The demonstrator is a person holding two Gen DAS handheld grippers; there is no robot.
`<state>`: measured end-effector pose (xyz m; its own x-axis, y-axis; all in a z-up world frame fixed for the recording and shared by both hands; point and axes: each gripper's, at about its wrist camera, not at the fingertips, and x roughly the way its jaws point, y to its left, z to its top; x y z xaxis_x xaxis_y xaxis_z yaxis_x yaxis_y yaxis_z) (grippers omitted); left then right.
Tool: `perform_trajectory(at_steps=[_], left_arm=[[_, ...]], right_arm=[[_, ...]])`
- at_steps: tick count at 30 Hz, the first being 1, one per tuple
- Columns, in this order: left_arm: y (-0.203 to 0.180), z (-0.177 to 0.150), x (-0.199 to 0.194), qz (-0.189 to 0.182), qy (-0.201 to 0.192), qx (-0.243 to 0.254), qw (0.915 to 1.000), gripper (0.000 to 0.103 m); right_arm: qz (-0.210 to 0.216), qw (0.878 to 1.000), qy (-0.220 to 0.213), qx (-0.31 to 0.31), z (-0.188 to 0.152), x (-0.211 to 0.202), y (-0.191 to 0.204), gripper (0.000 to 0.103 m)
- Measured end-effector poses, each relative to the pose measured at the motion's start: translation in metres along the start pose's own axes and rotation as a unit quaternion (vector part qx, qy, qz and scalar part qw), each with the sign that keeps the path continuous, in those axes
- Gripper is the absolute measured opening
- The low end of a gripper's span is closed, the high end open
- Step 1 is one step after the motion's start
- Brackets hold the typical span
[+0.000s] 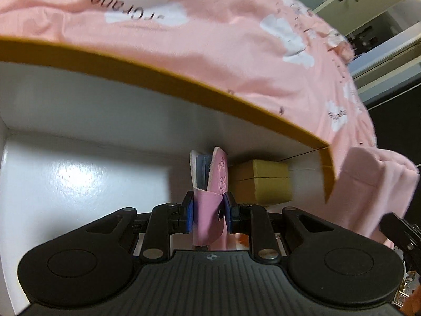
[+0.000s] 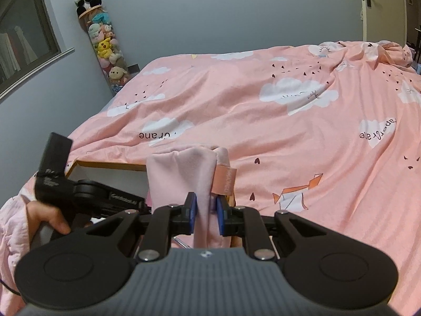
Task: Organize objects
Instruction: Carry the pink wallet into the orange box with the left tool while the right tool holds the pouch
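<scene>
While both grippers carry loads, the entry runs near to far.

Left gripper: pads pinching a pink card case, blue cards fanned at its open top, held upright inside a white box.
Yellow block: at 1 o'clock of the case, on the box floor against its far wall.
Right gripper: pads clamped on a pink pouch, orange tab at its 3 o'clock.
Hand: at 9 o'clock, on the left tool.
Bed: beyond, cloud-print cover.

Risks, as judged: the loose cards may spill if the case tips on release; the limp pouch may sag and catch the box's orange rim.

Unclear: the box's near side is cut off; the pouch's contents are unseen; the case's lower end hides behind the tool body.
</scene>
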<state>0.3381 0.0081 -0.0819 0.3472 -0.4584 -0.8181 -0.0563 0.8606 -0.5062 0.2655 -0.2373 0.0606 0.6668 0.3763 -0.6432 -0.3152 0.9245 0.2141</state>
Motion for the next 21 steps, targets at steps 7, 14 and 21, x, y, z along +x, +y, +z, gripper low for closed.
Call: perform_trajectory(at_steps=[7, 14, 21], left_arm=[[-0.012, 0.005, 0.009, 0.048, 0.005, 0.026, 0.9985, 0.038], [-0.023, 0.001, 0.005, 0.111, 0.003, 0.069, 0.9914, 0.065], [-0.02, -0.009, -0.014, 0.122, 0.023, 0.095, 0.9877, 0.035]], right_arm=[[-0.004, 1.0, 0.004, -0.009, 0.0, 0.007, 0.0, 0.017], [-0.01, 1.0, 0.006, -0.015, 0.001, 0.009, 0.002, 0.017], [-0.012, 1.0, 0.003, -0.012, 0.003, 0.004, 0.005, 0.017]])
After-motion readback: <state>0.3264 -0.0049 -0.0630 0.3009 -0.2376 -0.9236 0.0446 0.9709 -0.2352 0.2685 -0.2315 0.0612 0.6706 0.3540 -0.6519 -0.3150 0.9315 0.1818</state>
